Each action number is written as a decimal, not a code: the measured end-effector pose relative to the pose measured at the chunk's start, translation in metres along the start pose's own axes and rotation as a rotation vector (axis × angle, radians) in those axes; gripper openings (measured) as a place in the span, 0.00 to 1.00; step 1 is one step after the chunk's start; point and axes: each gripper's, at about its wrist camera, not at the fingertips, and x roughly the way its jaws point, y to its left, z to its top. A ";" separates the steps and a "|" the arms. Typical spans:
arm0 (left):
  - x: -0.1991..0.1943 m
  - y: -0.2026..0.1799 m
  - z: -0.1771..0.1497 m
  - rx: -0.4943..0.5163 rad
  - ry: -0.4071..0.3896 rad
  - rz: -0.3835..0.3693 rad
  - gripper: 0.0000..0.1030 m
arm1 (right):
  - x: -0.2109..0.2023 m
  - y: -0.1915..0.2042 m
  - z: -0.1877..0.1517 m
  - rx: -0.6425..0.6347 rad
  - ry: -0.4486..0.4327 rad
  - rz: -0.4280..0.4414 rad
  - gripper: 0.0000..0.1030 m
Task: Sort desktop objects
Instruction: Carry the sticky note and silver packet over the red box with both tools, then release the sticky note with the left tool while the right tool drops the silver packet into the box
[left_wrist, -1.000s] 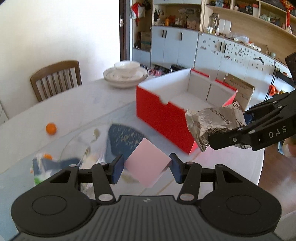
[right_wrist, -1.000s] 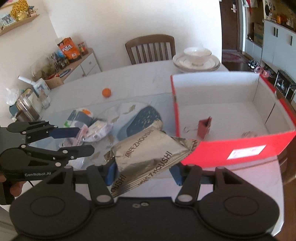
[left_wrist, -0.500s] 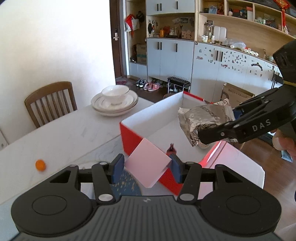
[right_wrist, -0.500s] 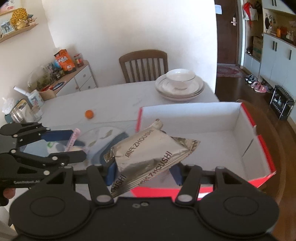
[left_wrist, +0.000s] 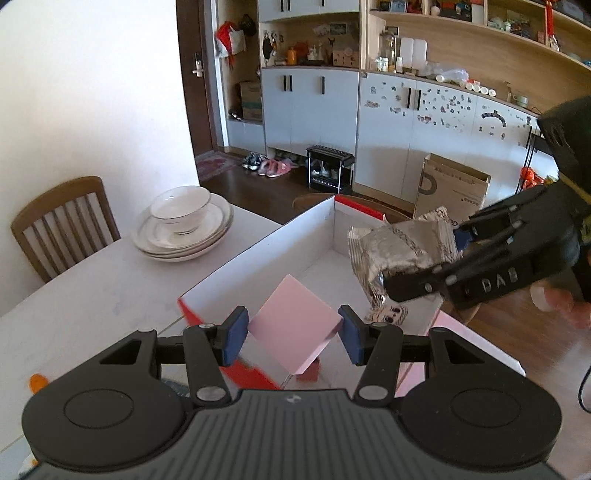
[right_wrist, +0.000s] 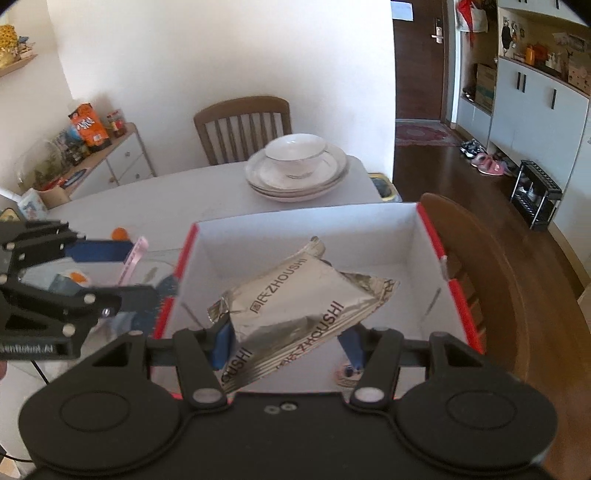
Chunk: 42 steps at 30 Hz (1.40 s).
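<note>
My left gripper (left_wrist: 291, 334) is shut on a pink pad of paper (left_wrist: 293, 328) and holds it above the near edge of the red box (left_wrist: 258, 247). My right gripper (right_wrist: 288, 339) is shut on a silver foil snack packet (right_wrist: 299, 302) and holds it over the white inside of the box (right_wrist: 388, 236). The right gripper with the packet (left_wrist: 399, 254) shows at the right of the left wrist view. The left gripper (right_wrist: 110, 273) with the pink pad (right_wrist: 133, 258) shows at the left of the right wrist view, beside the box. A small dark red item (left_wrist: 308, 371) and a patterned item (left_wrist: 386, 314) lie in the box.
A bowl on stacked plates (right_wrist: 297, 166) stands behind the box. A wooden chair (right_wrist: 242, 125) is at the table's far side, another (right_wrist: 476, 266) right of the box. An orange ball (right_wrist: 119, 233) and loose packets (right_wrist: 70, 284) lie on the table to the left.
Both grippers have risen and moved forward from the table's clutter to over the red box, each carrying its object. The box now lies directly below them.
</note>
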 end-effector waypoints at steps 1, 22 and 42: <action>0.007 -0.001 0.005 -0.002 0.007 -0.008 0.51 | 0.002 -0.003 0.000 -0.003 0.004 -0.008 0.56; 0.171 -0.011 0.023 0.061 0.351 0.027 0.51 | 0.086 -0.020 -0.014 -0.129 0.207 -0.031 0.55; 0.187 -0.013 0.004 0.032 0.462 -0.001 0.54 | 0.113 -0.014 -0.016 -0.132 0.289 -0.051 0.63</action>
